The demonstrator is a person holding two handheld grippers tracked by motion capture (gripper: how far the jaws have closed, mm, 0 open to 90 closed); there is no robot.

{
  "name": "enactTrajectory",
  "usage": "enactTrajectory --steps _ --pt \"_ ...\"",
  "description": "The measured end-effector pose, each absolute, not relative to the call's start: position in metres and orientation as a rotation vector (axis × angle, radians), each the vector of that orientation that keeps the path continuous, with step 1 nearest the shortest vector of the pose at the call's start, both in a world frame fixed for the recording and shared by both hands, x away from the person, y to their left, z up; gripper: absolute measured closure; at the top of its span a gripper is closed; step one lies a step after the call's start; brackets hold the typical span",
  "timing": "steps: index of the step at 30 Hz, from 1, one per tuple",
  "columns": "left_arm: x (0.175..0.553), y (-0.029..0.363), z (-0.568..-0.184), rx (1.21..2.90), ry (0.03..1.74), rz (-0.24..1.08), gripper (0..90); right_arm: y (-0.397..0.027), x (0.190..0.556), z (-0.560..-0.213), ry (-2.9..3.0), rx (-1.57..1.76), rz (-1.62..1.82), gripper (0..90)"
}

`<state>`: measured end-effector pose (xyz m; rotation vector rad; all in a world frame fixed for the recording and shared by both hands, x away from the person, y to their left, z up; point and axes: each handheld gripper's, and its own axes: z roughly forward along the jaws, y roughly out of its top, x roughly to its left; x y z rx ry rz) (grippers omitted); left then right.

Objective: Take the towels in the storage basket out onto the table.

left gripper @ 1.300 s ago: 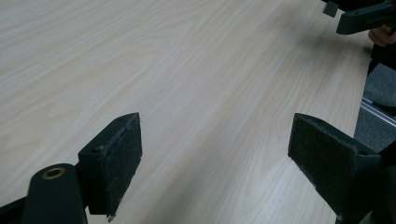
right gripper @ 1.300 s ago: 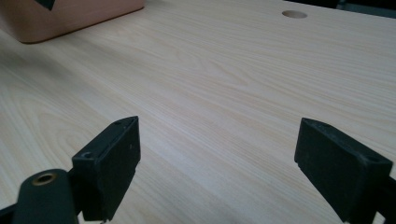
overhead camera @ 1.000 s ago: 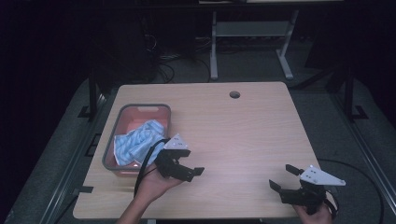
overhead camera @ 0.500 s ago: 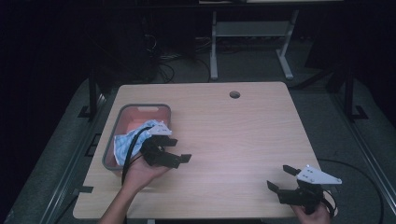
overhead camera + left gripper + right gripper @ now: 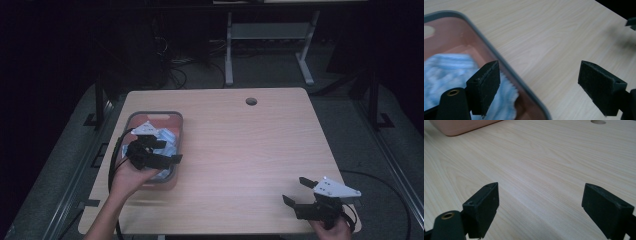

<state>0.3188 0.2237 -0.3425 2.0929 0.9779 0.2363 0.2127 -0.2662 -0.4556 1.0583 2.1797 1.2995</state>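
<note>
A dark room surrounds a pale wood surface (image 5: 240,150), with a grey metal frame (image 5: 267,35) and loose cables on the floor behind it. Near the far edge of the surface is a small round hole (image 5: 251,101). On the left part of the surface sits a pinkish tray (image 5: 177,122) with a grey rim, and inside it lies a crumpled blue-and-white striped cloth (image 5: 451,72), seen close in the left gripper view. The left tongs (image 5: 159,151) hang over the near right part of the tray, held in the person's left hand (image 5: 127,175), with a black cable looping off to the left. Their jaws stand wide apart and grip nothing; in the left gripper view one jaw is over the cloth inside the tray, the other over bare wood outside the rim, so the tray's edge runs between them. The right tongs (image 5: 300,192) are at the near right corner of the surface, well apart from the tray, held low over the wood in the right hand (image 5: 332,230). Their jaws are likewise spread wide with nothing between them but bare wood
</note>
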Motion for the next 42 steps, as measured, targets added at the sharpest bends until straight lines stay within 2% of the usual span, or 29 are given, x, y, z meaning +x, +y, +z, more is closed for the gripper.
enactTrajectory --steps 18,34,42 --pt "0.349 0.264 -0.357 2.099 1.189 0.279 17.7 -0.268 0.212 -0.455 2.191 1.045 1.307 13.7" --pt "0.375 0.254 -0.387 2.323 1.382 0.268 17.9 -0.264 0.211 -0.454 2.203 1.036 1.315 13.8" --pt "0.392 0.249 -0.408 2.467 1.503 0.223 27.7 -0.264 0.211 -0.454 2.204 1.038 1.323 13.8"
